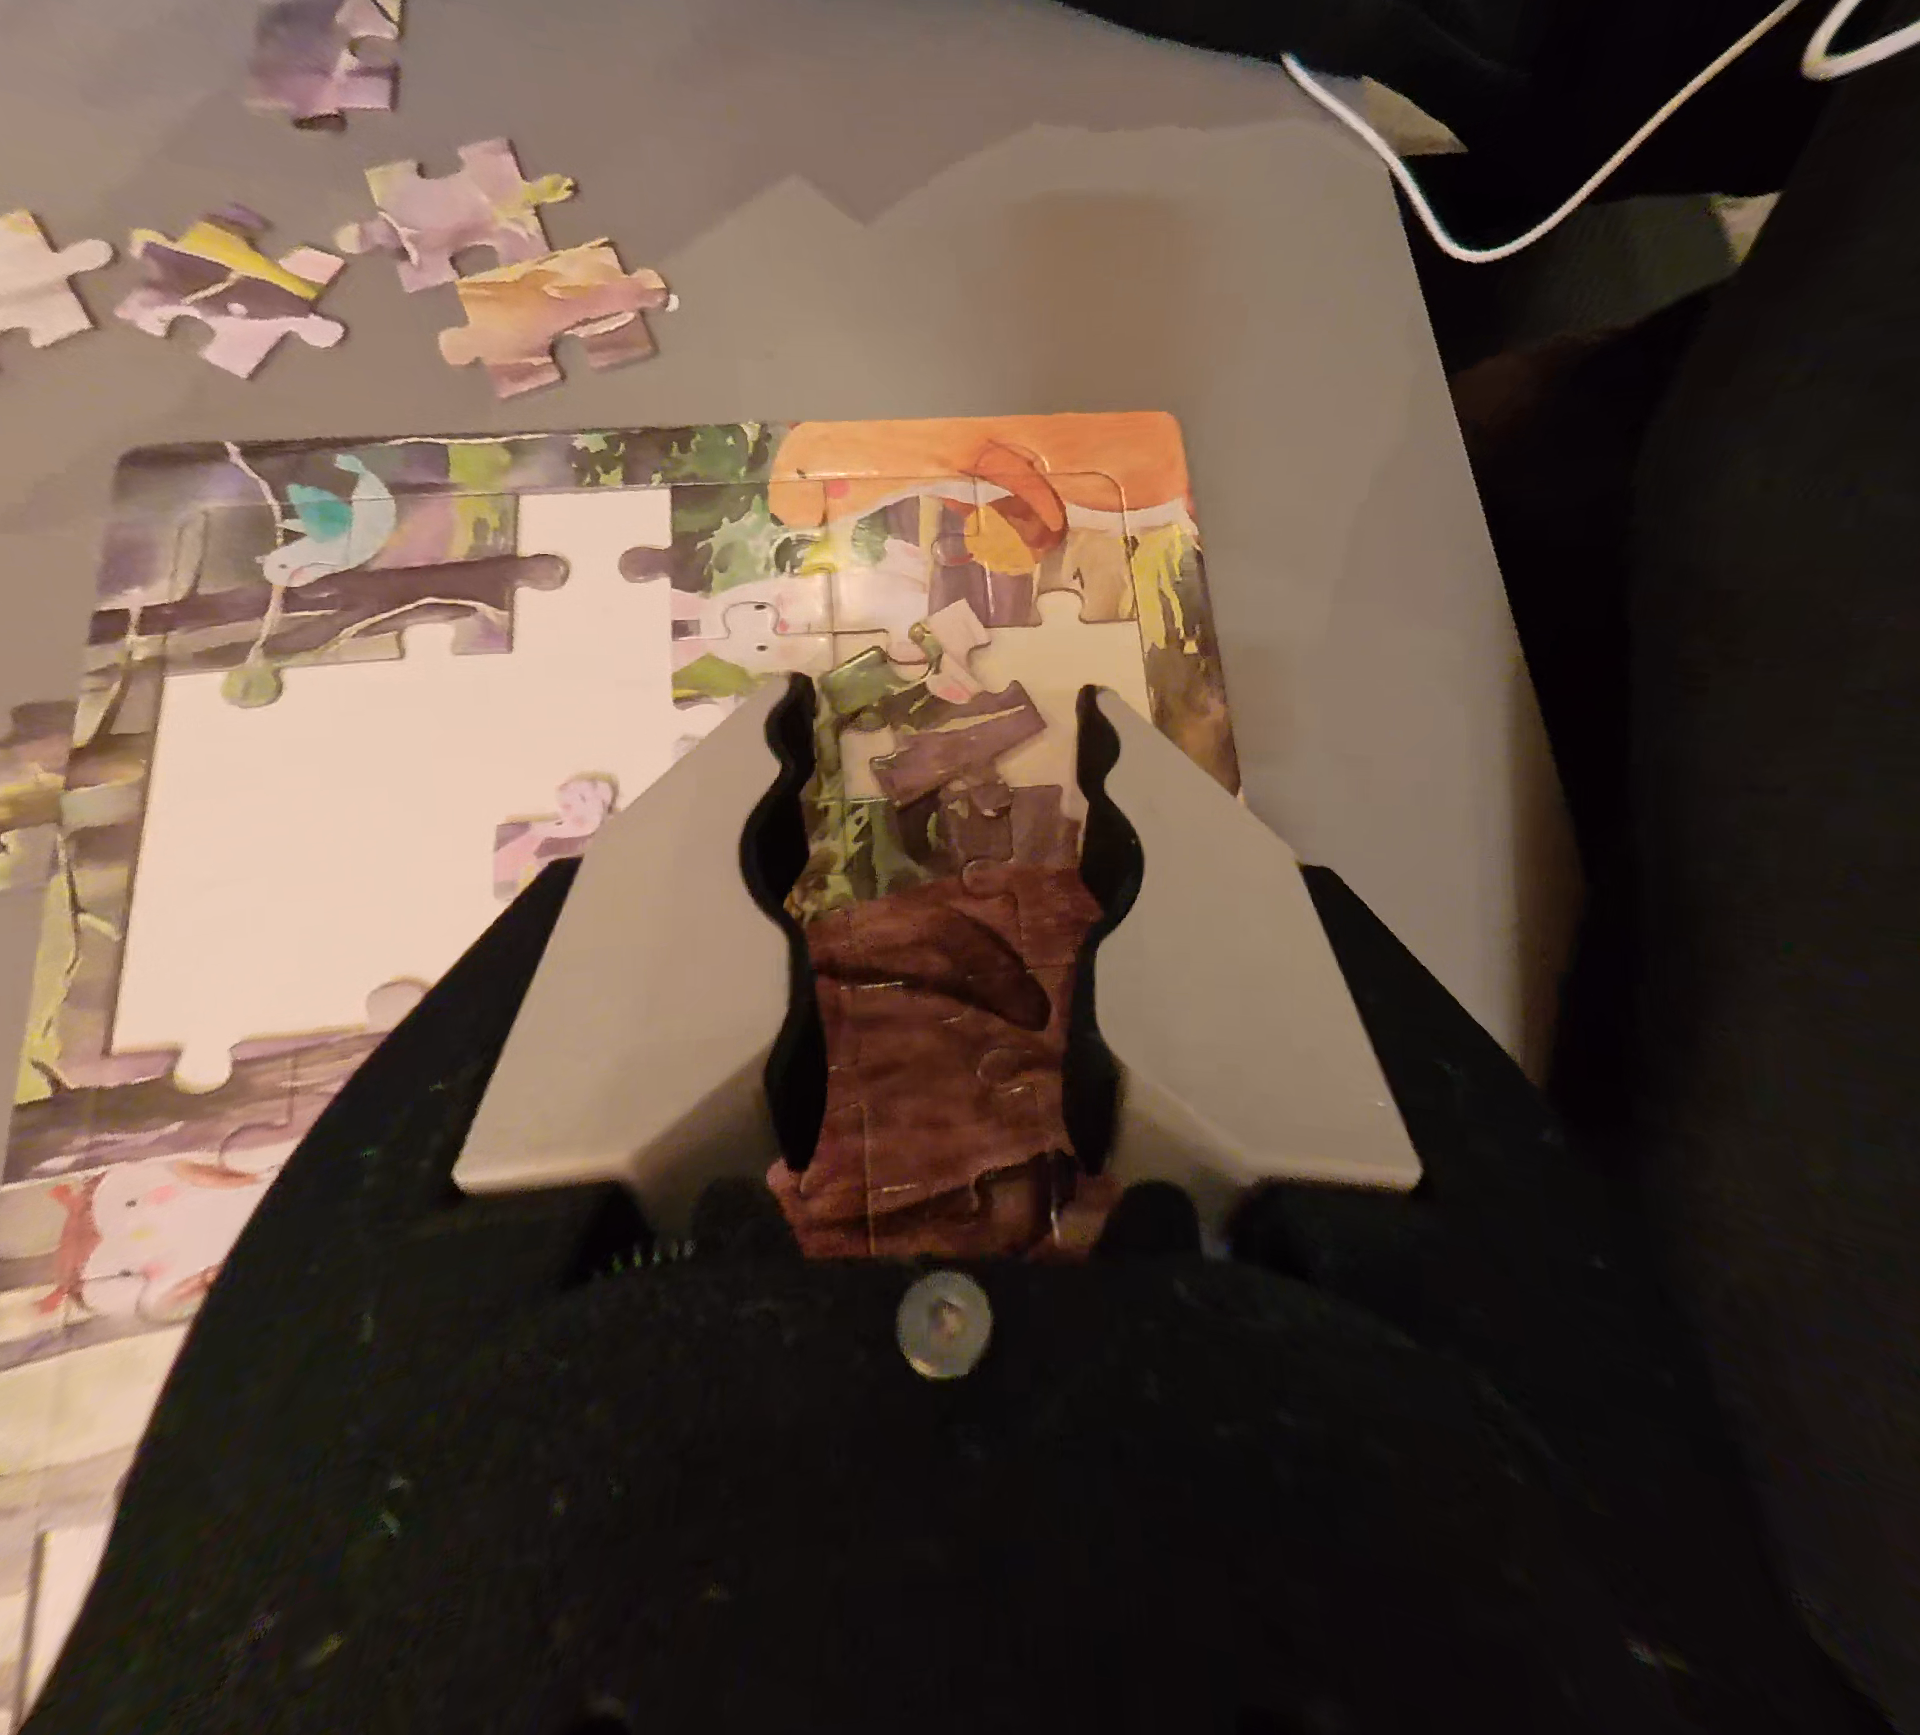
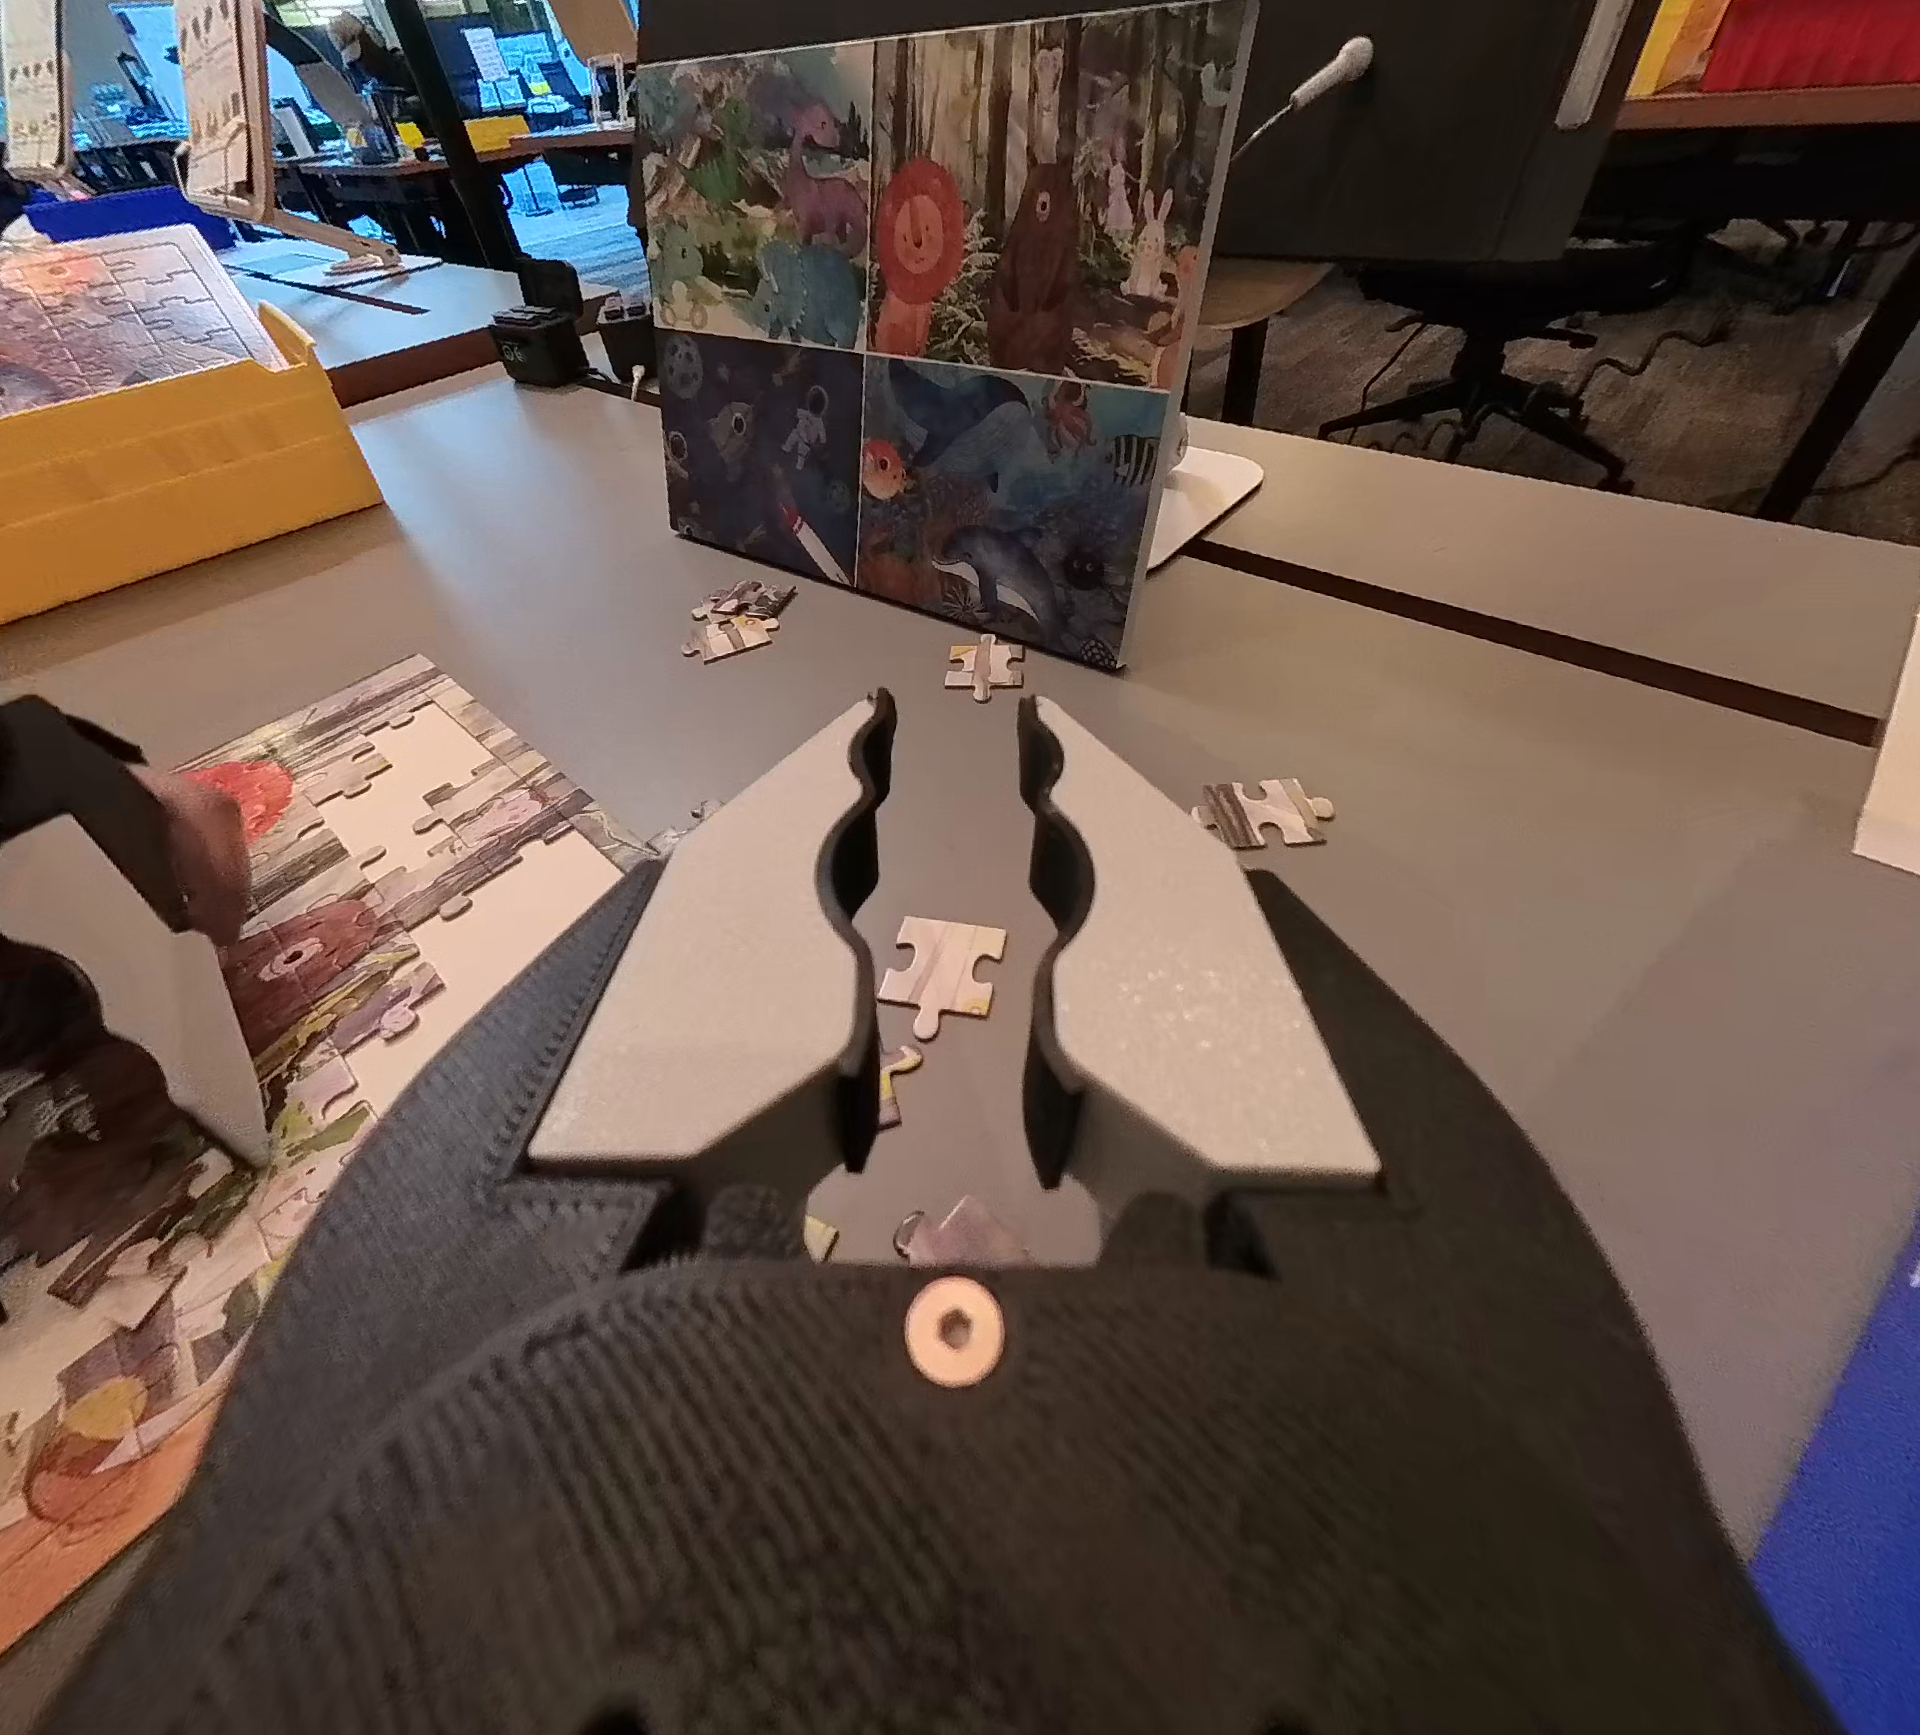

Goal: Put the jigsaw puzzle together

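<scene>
The jigsaw board (image 1: 312, 854) lies on the grey table, its border and right side assembled, with white gaps in the middle. My left gripper (image 1: 940, 709) is open just above the assembled right part, over a brown and green piece (image 1: 951, 740) that looks askew there. Several loose pieces (image 1: 556, 324) lie beyond the board. My right gripper (image 2: 956, 714) is open and empty above the table, right of the board (image 2: 416, 812). A pale loose piece (image 2: 940, 968) lies on the table between its fingers. The left gripper (image 2: 208, 1010) shows at the far left, tips down on the puzzle.
A picture box (image 2: 935, 314) stands upright behind more loose pieces (image 2: 1262, 812). A yellow bin (image 2: 177, 459) holding another puzzle sits at back left. A white cable (image 1: 1558, 158) and dark cloth lie past the table's right edge. Spacing between my two grippers at the tips: around 25 cm.
</scene>
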Demonstrator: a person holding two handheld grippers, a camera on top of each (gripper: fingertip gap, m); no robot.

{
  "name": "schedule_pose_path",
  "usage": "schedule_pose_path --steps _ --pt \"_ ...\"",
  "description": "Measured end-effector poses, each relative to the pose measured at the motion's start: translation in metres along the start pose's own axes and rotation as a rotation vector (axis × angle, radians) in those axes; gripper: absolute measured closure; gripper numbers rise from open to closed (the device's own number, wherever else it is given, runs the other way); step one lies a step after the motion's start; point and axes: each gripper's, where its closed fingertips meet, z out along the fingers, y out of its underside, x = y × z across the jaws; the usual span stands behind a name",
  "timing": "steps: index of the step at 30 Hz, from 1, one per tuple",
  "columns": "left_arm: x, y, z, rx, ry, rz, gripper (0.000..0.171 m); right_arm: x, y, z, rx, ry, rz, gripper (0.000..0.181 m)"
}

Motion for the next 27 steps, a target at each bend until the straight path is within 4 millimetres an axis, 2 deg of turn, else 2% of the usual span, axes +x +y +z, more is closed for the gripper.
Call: schedule_pose_path --steps 5,12,17,21,27 --pt "0.006 0.004 -0.001 -0.034 0.027 0.009 0.124 0.001 -0.001 -0.001 0.004 0.003 0.002 0.158" --pt "0.022 0.007 -0.014 -0.039 0.149 -0.029 0.145 0.002 0.003 0.001 -0.009 0.003 0.006 0.158" --pt "0.009 0.0 -0.013 0.003 0.066 -0.012 0.138 0.001 0.004 0.002 -0.013 0.0 0.005 0.158" --pt "0.011 0.01 -0.007 -0.057 0.07 -0.016 0.137 0.001 0.004 0.003 -0.015 -0.002 0.004 0.158" --pt "0.008 0.011 -0.004 -0.071 0.035 0.006 0.14 0.001 0.003 0.002 -0.01 0.001 0.004 0.158"
